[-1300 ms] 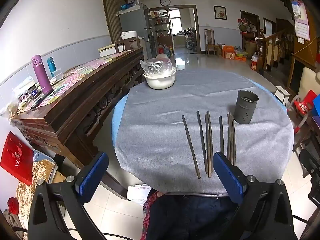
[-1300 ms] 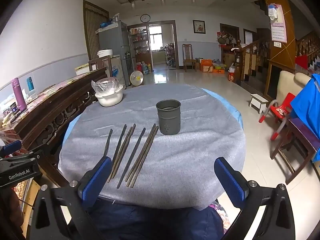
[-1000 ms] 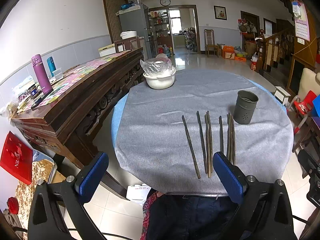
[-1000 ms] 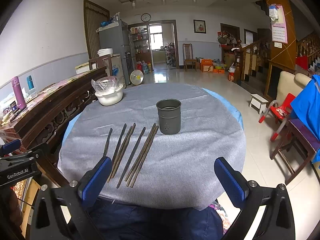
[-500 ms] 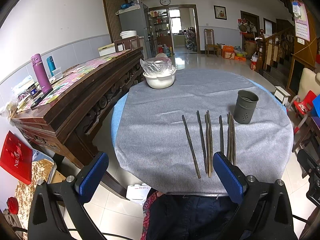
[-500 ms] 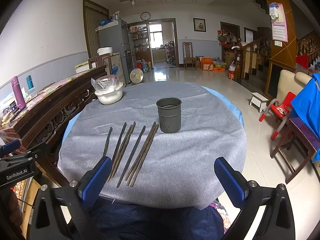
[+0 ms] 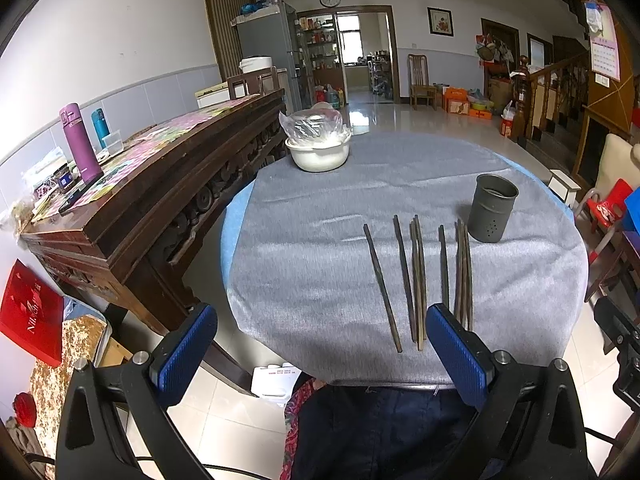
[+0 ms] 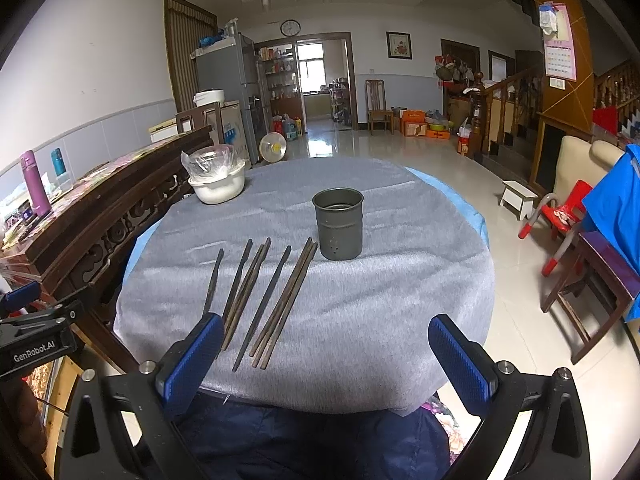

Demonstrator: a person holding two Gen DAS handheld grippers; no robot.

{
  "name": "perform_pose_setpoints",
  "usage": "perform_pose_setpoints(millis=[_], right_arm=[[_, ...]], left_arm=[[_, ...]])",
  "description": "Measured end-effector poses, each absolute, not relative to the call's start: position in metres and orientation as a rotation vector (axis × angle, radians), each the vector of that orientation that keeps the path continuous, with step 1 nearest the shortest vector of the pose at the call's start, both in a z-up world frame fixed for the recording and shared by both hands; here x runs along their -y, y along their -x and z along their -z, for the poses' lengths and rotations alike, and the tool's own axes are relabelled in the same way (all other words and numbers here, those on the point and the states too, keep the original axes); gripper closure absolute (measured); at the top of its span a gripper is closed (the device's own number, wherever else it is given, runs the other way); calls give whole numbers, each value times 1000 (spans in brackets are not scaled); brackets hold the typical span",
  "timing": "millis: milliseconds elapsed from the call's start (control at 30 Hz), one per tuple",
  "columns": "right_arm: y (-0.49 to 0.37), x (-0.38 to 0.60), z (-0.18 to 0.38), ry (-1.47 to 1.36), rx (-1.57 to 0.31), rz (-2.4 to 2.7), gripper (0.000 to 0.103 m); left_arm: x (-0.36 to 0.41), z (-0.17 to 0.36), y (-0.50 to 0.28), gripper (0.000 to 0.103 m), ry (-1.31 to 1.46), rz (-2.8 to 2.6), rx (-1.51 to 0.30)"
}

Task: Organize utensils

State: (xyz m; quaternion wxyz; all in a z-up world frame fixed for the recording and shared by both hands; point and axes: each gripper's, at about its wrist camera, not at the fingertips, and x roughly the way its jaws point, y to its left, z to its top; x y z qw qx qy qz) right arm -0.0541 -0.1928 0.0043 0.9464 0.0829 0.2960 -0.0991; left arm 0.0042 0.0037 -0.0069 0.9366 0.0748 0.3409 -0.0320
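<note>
Several dark chopsticks (image 7: 416, 276) lie side by side on the grey cloth of the round table (image 7: 320, 240); they also show in the right wrist view (image 8: 264, 296). A grey metal holder cup (image 7: 491, 213) stands upright just beyond their right ends, seen too in the right wrist view (image 8: 338, 223). My left gripper (image 7: 320, 356) is open and empty, held back at the table's near edge. My right gripper (image 8: 326, 360) is open and empty, also at the near edge, below the chopsticks.
A white bowl with a plastic bag (image 7: 318, 148) sits at the table's far left. A dark wooden sideboard (image 7: 140, 184) with bottles stands left of the table. Chairs (image 8: 560, 216) and a stool (image 8: 518, 196) stand to the right.
</note>
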Motion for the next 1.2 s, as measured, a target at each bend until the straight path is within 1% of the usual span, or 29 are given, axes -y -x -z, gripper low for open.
perform_pose_setpoints(millis=[167,267,400,433,567,600,633,667,733,800,833,900,1000,1200], right_arm=[[48,195,-4,-202,-678,189,0],[38,201,-1,-212,-663,156,0],[-4,223,9,-289,-705,64,0],[-16,229,12,-327,-722,38,0],[-75,250,37,-332,-811,38,2],[-86,252,41,-360,-813,20,7],[-95,252,46,-395,-822,-2,17],[-109,252,55,-430,-852,-26,23],[-130,250,69,-468,-896,-56,48],[-144,251,83,-484,-938,-56,57],[-154,250,90,-496,-945,-57,58],[-163,251,97,-515,-962,-49,63],[-178,250,105,-522,-980,-38,63],[-199,253,122,-515,-1022,15,65]], left_arm=[[-4,13,-7,0,-126,80,-733],[-3,20,-20,0,-111,119,-785],[-1,42,-70,0,-75,197,-908],[-1,45,-79,0,-47,207,-882],[7,60,-127,0,54,247,-926],[9,66,-140,0,60,250,-950],[7,74,-147,1,35,233,-992],[8,80,-158,3,45,235,-1024],[5,95,-178,11,66,243,-1097],[3,106,-193,24,70,235,-1156],[4,108,-199,27,85,242,-1175],[5,116,-212,38,101,250,-1211],[8,122,-227,43,126,262,-1232],[14,132,-246,47,160,276,-1276]])
